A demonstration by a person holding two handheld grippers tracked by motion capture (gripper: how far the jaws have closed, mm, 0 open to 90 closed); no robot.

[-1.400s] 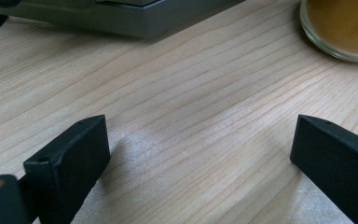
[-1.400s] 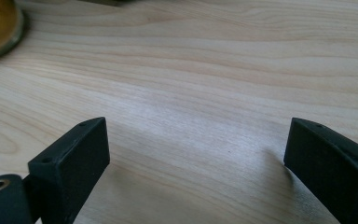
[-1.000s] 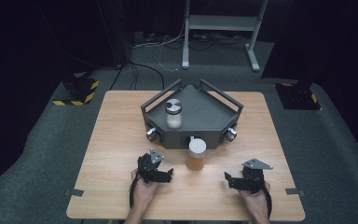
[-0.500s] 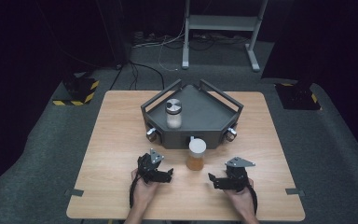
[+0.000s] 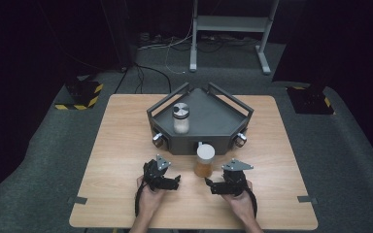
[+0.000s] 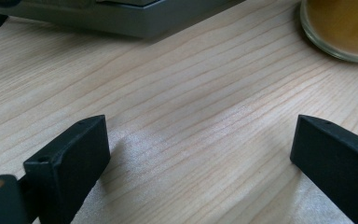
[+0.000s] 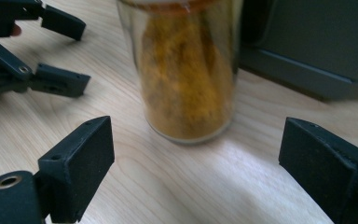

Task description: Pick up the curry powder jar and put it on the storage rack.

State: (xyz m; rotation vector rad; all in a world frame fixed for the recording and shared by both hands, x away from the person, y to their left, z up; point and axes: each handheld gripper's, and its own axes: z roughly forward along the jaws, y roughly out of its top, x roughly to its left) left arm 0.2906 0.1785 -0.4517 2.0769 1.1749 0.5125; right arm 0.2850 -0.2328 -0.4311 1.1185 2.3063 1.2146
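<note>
A glass jar of orange-yellow powder (image 5: 205,160) with a pale lid stands on the wooden table (image 5: 126,126), just in front of a dark grey angular rack (image 5: 213,121). A second jar (image 5: 180,118) with a metal lid stands in the rack. My right gripper (image 5: 209,186) is to the jar's lower right. In the right gripper view the jar (image 7: 186,70) stands just ahead of the right gripper (image 7: 196,163); its jaws have just closed a little, are still wide apart, and nothing is between the pads. My left gripper (image 5: 177,182) rests open to the jar's lower left, its jaws empty (image 6: 200,154).
The rack's front wall (image 6: 121,21) lies close ahead of the left gripper, and the jar's base (image 6: 340,28) is at the upper right there. The left gripper's jaws (image 7: 51,51) show beyond the jar in the right gripper view. Bare tabletop spreads to both sides.
My right hand has slid left across the table toward the jar of orange powder. The left hand has stayed where it was.
</note>
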